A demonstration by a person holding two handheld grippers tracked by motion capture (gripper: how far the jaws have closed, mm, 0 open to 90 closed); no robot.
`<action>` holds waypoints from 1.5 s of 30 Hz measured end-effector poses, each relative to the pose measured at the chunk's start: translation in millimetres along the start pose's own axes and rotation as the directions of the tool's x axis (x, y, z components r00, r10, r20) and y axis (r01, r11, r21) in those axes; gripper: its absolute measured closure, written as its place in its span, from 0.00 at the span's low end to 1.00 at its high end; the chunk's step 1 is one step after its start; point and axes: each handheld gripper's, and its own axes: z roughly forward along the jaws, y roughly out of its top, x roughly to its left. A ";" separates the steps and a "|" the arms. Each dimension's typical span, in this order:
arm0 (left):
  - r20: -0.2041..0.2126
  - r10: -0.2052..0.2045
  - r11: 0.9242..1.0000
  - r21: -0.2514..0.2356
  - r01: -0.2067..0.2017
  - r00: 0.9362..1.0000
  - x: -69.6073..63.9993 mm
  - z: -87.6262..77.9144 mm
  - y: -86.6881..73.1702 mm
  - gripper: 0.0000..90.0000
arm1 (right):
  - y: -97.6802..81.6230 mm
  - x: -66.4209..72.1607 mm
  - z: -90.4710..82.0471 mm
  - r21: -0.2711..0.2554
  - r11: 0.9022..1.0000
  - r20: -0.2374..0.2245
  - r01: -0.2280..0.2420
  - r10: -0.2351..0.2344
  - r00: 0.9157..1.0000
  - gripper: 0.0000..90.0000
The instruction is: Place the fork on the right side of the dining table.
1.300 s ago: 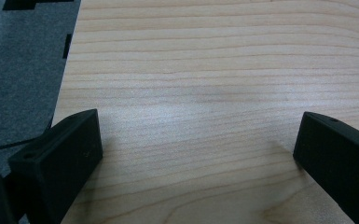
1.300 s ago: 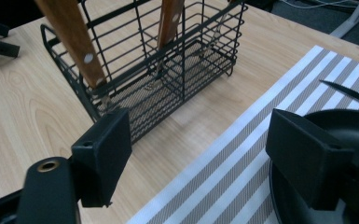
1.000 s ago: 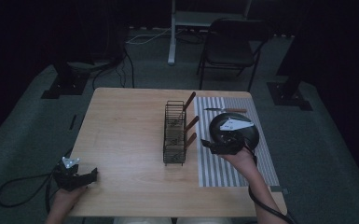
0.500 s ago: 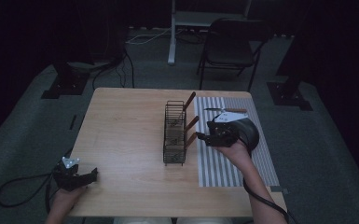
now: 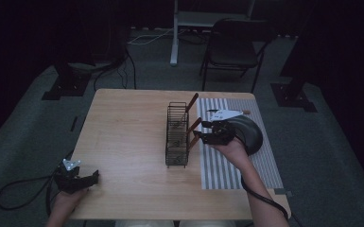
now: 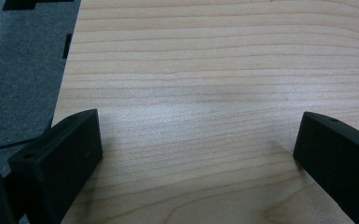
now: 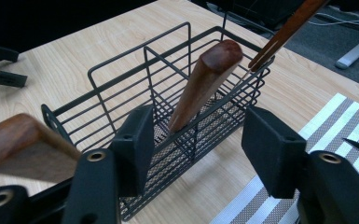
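Jaws of the right gripper (image 7: 196,149) stand parted with nothing clamped between them, and they have just been closing; in the right gripper view they frame the near wall of the black wire basket (image 7: 121,93) and the wooden handle (image 7: 205,84) standing in it. That handle leans, its rounded end up and tilted away from the gripper toward the far side of the basket, its lower end down on the mesh floor of a middle compartment. A second wooden handle (image 7: 18,144) juts out blurred at the near left of that view, and a slimmer one (image 7: 289,28) slants up past the basket's far rim. From the high view the right gripper (image 5: 203,132) sits just beside the basket (image 5: 177,137), whose long axis runs away from the person, with three handles leaning out to its right toward the striped mat (image 5: 231,165). A dark round dish (image 5: 250,132) lies on the mat behind the hand. Far off at the table's near left corner the left gripper (image 5: 87,178) rests with its jaws spread wide over bare wood. The table (image 5: 127,142) is pale wood; around it are grey carpet, a folding chair (image 5: 234,47) and dark stands.
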 end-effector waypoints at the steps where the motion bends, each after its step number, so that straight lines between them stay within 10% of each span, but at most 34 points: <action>1: 0.000 0.000 1.000 0.000 0.000 1.000 0.0 0.0 0.0 0.02 | 0.3 0.4 1.4 0.004 1.000 0.003 0.001 -0.001 1.000 0.51; 23: 0.001 0.000 1.000 0.000 0.000 1.000 0.0 0.0 0.0 0.02 | 7.8 -1.7 14.6 -0.008 0.998 -0.029 -0.068 0.068 0.997 0.77; 45: 0.000 0.001 1.000 0.000 -0.001 1.000 0.1 0.0 0.0 0.02 | 10.3 4.6 6.3 -0.014 1.000 -0.084 -0.028 0.026 0.996 0.90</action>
